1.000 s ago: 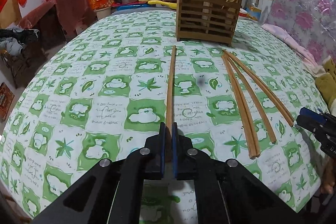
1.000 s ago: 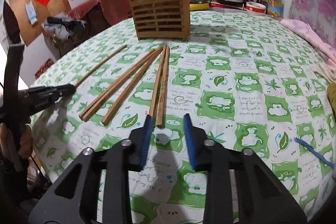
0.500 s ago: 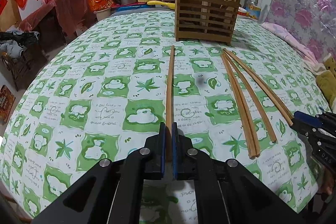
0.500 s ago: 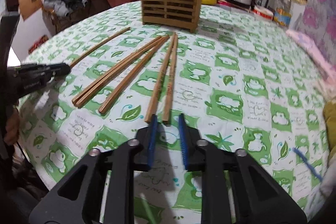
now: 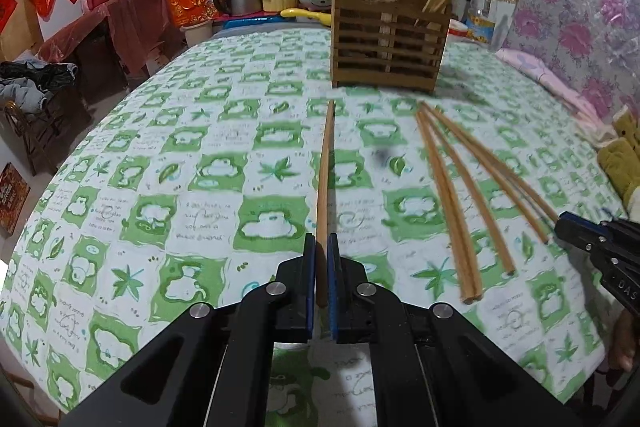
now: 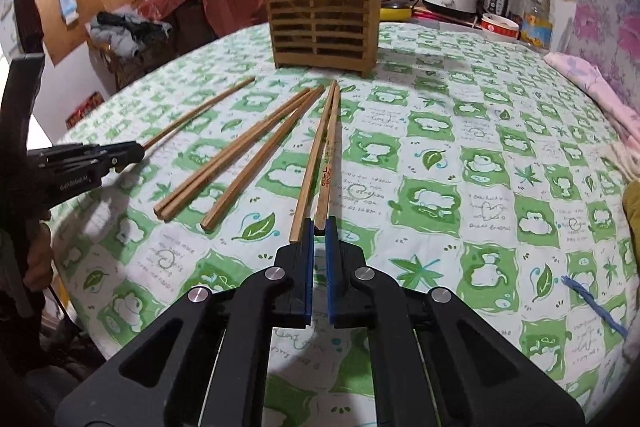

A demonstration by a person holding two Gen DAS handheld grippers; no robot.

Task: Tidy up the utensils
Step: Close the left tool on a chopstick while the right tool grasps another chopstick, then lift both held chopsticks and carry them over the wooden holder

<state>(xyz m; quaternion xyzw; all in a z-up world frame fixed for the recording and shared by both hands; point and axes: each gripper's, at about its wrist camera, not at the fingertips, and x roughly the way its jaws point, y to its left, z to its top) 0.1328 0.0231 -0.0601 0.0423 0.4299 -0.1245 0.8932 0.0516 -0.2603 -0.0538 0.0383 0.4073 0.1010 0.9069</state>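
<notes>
Gripping: left gripper (image 5: 321, 269) pinched tight on lone chopstick (image 5: 325, 167), butt end, rest lying on table (image 5: 224, 147) w/ tip near holder (image 5: 390, 43). Right gripper (image 6: 319, 247) narrowed around printed chopstick (image 6: 326, 171); contact unclear. Advice: lift level, tip first into holder. Room: open cloth ahead; near table edge close under both tools.

A green-and-white patterned cloth (image 5: 208, 187) is covering the worktop. A blue cord (image 6: 592, 301) is lying near its right edge. A plastic bottle (image 6: 540, 11) is standing behind.
</notes>
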